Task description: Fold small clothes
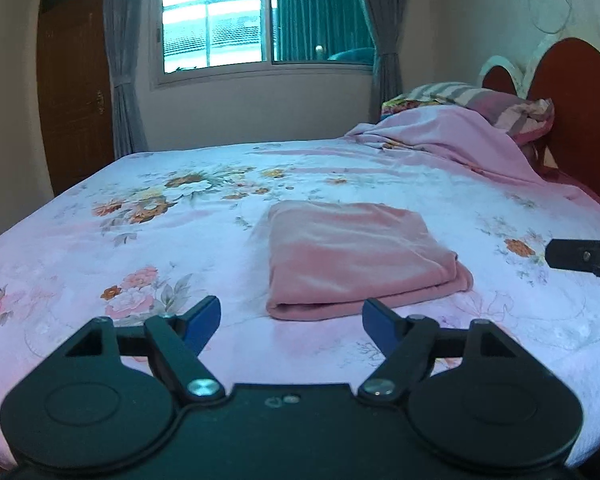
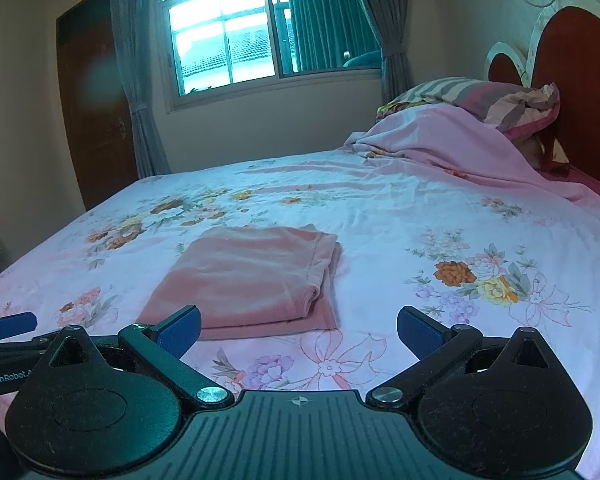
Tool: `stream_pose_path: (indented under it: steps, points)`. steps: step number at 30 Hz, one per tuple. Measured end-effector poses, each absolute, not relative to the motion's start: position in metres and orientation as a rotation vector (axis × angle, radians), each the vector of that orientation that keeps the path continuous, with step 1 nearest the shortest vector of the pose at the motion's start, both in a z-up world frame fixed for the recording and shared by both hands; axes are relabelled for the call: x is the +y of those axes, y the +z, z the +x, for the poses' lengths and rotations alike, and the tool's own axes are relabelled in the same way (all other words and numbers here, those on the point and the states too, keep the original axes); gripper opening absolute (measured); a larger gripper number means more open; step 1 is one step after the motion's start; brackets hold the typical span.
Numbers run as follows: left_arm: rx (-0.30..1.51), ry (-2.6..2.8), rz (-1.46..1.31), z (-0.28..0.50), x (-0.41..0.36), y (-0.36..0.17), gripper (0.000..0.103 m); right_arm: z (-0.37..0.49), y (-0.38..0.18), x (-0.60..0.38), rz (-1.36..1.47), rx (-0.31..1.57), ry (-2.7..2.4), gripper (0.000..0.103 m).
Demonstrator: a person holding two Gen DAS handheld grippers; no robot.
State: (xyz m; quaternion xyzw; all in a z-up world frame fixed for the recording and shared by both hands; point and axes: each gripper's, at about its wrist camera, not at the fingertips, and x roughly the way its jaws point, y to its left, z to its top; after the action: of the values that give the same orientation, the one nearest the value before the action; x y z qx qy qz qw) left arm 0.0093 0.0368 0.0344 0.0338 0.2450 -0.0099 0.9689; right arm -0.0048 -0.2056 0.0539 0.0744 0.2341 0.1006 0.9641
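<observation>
The pink garment (image 1: 356,256) lies folded into a neat rectangle on the floral bedsheet (image 1: 160,240), dead ahead at twelve o'clock of my left gripper (image 1: 292,320) and toward eleven o'clock of my right gripper (image 2: 298,330). It looks soft, plush and light, likely to sag and slip open if pinched by one layer. I would take it at the stacked corner near five o'clock, catching all layers. Both my grippers hang spread wide and hold nothing. A crumpled pink blanket (image 1: 460,140) sits well apart, near two o'clock.

Left tongs (image 1: 291,320) and right tongs (image 2: 299,330) hover, both spread wide, gripping nothing.
</observation>
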Motion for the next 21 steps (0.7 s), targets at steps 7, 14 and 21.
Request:
stream_pose_path:
  steps: [7, 14, 21]
  points:
    - [0.453, -0.029, 0.056, 0.004, 0.039, 0.037, 0.069, -0.005, 0.055, -0.205, 0.150, 0.469, 0.201, 0.103]
    - [0.414, 0.031, 0.006, 0.001, 0.046, 0.038, 0.097, -0.004, 0.056, -0.206, 0.148, 0.465, 0.208, 0.103]
    - [0.420, 0.054, -0.023, 0.008, 0.048, 0.043, 0.097, -0.004, 0.058, -0.204, 0.142, 0.457, 0.216, 0.103]
